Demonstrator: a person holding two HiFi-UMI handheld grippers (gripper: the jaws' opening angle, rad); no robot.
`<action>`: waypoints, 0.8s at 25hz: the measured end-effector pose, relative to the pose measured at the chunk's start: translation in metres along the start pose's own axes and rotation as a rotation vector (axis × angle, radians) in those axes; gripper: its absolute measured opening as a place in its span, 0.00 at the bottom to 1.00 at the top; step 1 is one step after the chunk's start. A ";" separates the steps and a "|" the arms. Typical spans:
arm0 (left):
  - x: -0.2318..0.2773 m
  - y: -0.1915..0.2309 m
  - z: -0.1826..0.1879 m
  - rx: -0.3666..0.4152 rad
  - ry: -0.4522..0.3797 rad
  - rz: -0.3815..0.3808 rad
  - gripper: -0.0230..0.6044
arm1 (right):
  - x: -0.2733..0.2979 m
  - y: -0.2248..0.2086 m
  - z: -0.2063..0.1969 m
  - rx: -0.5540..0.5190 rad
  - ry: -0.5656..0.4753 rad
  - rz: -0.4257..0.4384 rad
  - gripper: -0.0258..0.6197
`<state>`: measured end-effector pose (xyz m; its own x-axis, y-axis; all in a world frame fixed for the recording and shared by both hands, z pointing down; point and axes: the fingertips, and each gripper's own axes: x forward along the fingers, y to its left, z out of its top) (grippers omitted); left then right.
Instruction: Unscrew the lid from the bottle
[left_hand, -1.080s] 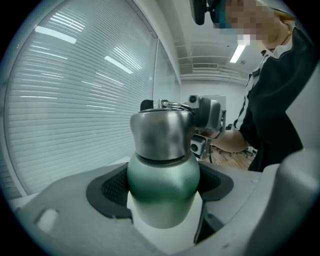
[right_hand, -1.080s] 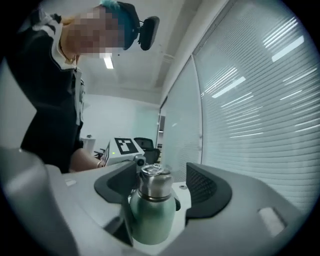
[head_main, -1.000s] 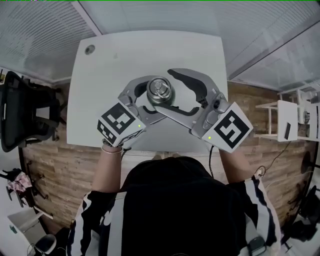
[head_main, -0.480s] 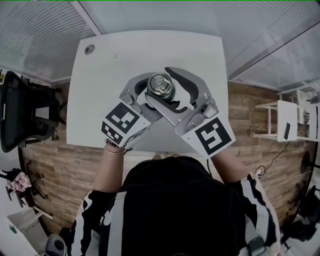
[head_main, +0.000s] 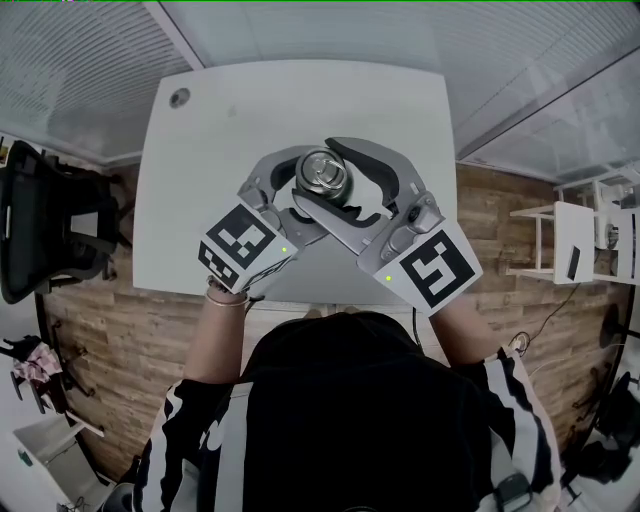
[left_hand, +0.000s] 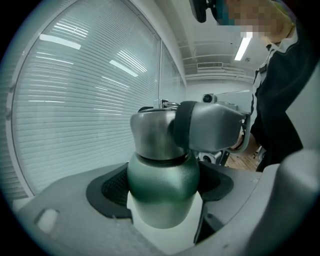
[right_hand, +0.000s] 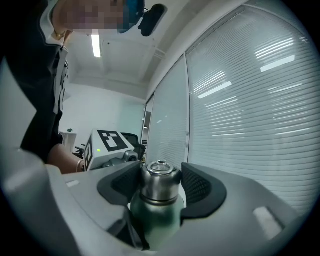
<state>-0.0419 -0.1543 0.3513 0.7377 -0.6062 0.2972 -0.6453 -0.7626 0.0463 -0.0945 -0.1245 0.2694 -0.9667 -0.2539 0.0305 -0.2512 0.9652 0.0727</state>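
Change: right hand-held gripper (right_hand: 160, 182) is drawing in over the bottle since a second ago, its jaws narrowing from a wider spread, while the left hand-held gripper (left_hand: 162, 187) is staying where it was.
Bottle: green bottle (left_hand: 161, 172) is standing upright around the middle of the white worktop (head_main: 230, 120), a little toward its right edge.
Lid: steel lid (right_hand: 159, 180) is sitting on the bottle's neck, not yet off.
Left hand-held gripper: is pinching the bottle's green body from both sides, just below the lid, its dark pads pressing on it; it is reaching in from the near-left.
Right hand-held gripper: its jaws are closing with the lid standing between the dark pads, which are coming right up to the lid's sides without showing a firm press; it is reaching in from the near-right, crossing above the left one's nearer jaw.
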 end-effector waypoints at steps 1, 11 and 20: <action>0.000 -0.002 0.001 0.007 -0.003 -0.015 0.65 | -0.001 0.001 0.001 0.006 -0.003 0.020 0.44; -0.001 -0.025 0.005 0.033 -0.008 -0.163 0.65 | -0.016 0.013 0.006 0.042 -0.013 0.255 0.44; -0.009 -0.049 0.013 0.079 -0.035 -0.309 0.65 | -0.032 0.030 0.013 0.059 -0.039 0.508 0.44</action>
<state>-0.0142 -0.1148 0.3343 0.9036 -0.3498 0.2473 -0.3735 -0.9260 0.0549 -0.0715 -0.0862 0.2574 -0.9682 0.2500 0.0101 0.2500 0.9682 0.0014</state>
